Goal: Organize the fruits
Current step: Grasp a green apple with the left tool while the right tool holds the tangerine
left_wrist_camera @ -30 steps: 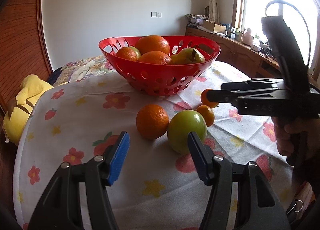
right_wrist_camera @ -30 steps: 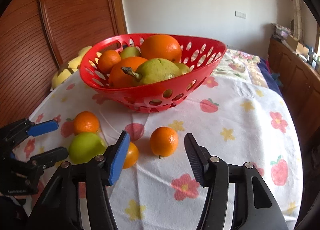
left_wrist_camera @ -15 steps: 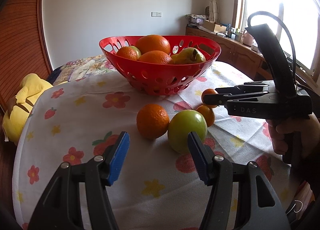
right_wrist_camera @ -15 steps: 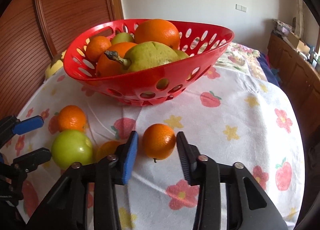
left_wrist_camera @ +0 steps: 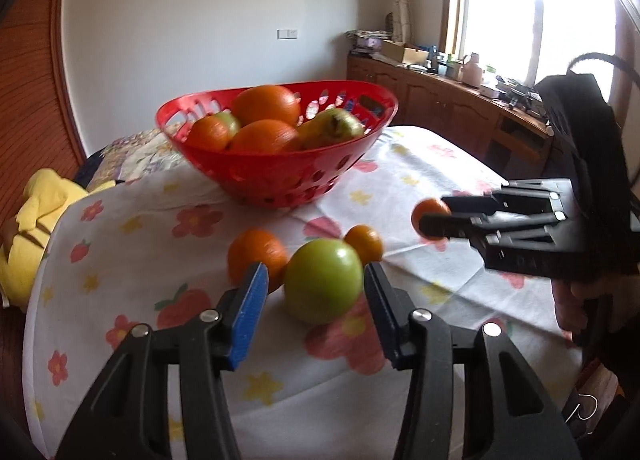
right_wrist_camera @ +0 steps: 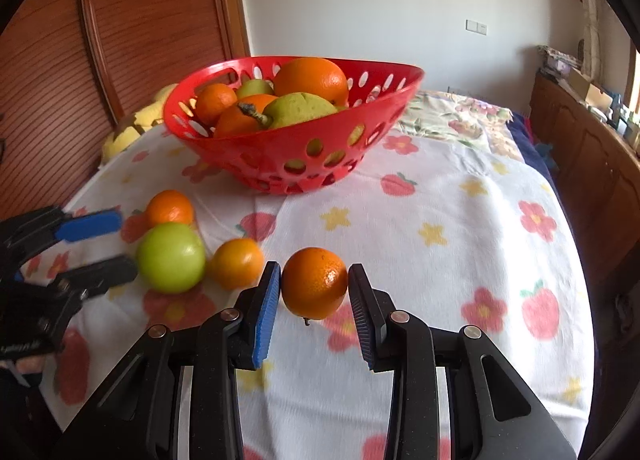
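I'm clamping my right tongs (right_wrist_camera: 314, 286) on a small orange (right_wrist_camera: 314, 283), both pads pressing its sides, and it's hanging just above the flowered cloth (right_wrist_camera: 440, 252). My left tongs (left_wrist_camera: 314, 292) have just been closing around the green apple (left_wrist_camera: 323, 280); the right pad is touching its side, while on the left I can't tell whether the blue pad (left_wrist_camera: 250, 310) is meeting it yet, so I'm calling that one not gripped. The apple is sitting on the cloth near me. Just beyond it, to the left, an orange (left_wrist_camera: 256, 256) is lying against it, and a smaller one (left_wrist_camera: 364, 243) is tucked behind its right shoulder. Farther back the red basket (right_wrist_camera: 280, 155) is standing on the cloth, already holding several oranges and greenish fruit. Past the table's far left edge a yellow plush (left_wrist_camera: 36, 219) is slumping by the wooden wall.
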`<move>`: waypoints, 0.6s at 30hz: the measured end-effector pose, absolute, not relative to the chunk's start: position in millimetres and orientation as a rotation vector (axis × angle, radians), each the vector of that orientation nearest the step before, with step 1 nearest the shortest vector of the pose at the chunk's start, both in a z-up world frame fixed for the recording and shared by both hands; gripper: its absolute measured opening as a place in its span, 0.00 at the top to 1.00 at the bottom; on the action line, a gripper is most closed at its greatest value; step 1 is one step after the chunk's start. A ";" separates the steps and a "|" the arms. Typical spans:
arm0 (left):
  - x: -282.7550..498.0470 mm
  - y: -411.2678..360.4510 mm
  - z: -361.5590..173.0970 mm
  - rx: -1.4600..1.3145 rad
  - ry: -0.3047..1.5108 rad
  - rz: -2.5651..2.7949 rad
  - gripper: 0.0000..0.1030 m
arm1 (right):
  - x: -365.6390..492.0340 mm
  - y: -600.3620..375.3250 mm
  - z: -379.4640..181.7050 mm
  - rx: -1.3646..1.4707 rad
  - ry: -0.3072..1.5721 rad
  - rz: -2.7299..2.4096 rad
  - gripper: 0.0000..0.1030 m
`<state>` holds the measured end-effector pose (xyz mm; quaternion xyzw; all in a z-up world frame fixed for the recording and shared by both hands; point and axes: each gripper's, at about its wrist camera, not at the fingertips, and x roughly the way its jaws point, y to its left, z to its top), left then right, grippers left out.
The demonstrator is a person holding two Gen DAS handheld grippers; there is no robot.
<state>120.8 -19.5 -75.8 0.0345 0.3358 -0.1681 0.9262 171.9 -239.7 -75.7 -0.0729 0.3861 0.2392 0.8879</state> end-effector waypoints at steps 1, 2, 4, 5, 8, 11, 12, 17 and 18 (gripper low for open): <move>121.4 -22.0 -74.5 0.076 0.688 -0.349 0.55 | 168.1 -241.9 -75.8 -0.145 0.802 0.498 0.67; 122.8 -23.5 -73.3 0.080 0.688 -0.351 0.56 | 164.1 -243.6 -75.8 -0.138 0.801 0.500 0.67; 125.8 -27.0 -72.1 0.090 0.690 -0.356 0.57 | 155.9 -247.9 -76.4 -0.124 0.800 0.503 0.67; 127.7 -28.7 -72.0 0.095 0.694 -0.357 0.57 | 151.8 -250.3 -77.0 -0.119 0.800 0.503 0.67; 133.5 -32.7 -74.2 0.113 0.708 -0.349 0.56 | 141.0 -254.8 -79.1 -0.106 0.798 0.508 0.67; 137.2 -35.9 -77.3 0.128 0.727 -0.349 0.56 | 130.7 -258.8 -80.0 -0.089 0.796 0.515 0.67; 138.1 -36.6 -78.5 0.132 0.732 -0.347 0.56 | 127.8 -259.8 -80.0 -0.085 0.796 0.516 0.67; 139.2 -40.6 -80.1 0.149 0.737 -0.334 0.56 | 118.1 -264.3 -81.5 -0.072 0.792 0.515 0.67; 139.7 -40.8 -80.7 0.152 0.739 -0.332 0.56 | 117.1 -264.7 -82.4 -0.070 0.792 0.514 0.67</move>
